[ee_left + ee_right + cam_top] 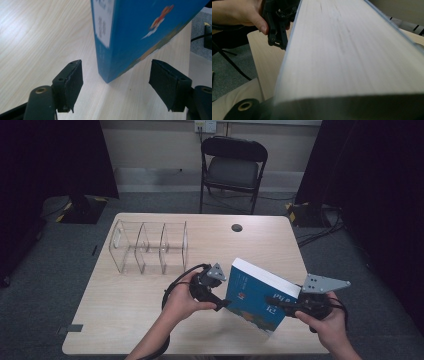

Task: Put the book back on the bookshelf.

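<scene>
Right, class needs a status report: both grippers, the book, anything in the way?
Right gripper shut on thick blue paperback book, tilted off the table. Left gripper open, jaws astride its spine corner, not touching. Clear acrylic divider rack stands apart, nothing blocking.

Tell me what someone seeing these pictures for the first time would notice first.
A thick blue book stands tilted on the near right part of the wooden table, clamped at its page edge by the right claw. The left claw sits open at the book's spine corner, its pads apart from the cover. A clear plastic rack with dividers stands farther back on the left.
</scene>
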Demonstrator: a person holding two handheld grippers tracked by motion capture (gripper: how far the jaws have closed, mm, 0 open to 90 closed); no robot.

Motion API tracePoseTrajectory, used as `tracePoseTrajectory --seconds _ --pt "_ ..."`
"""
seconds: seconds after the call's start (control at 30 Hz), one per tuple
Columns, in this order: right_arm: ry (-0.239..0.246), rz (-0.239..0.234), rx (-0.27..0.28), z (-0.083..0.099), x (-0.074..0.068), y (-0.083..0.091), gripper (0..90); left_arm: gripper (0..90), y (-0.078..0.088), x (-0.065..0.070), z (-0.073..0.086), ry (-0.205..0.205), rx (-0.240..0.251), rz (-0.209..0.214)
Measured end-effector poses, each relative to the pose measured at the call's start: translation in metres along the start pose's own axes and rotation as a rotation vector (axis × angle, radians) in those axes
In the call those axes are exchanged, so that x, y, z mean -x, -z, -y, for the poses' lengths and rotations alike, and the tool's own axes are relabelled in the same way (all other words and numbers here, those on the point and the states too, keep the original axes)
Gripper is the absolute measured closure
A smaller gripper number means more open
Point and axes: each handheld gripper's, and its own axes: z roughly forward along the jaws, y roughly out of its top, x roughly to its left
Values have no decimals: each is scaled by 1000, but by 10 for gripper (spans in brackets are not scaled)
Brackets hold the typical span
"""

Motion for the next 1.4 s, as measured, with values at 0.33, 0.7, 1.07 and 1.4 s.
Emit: tracePoseTrajectory --seconds 0.33,0.7,1.07,1.4 --pt "-3 -3 2 0 1 0 605 260 -1 3 -22 -55 -14 27" --pt "-7 -10 10 1 3 0 602 249 8 -3 -33 -64 9 33" --pt "-12 -14 12 2 3 0 601 252 37 -10 -56 -84 15 36" --pt "-6 -21 7 1 5 0 598 216 40 -6 -85 -145 28 56"
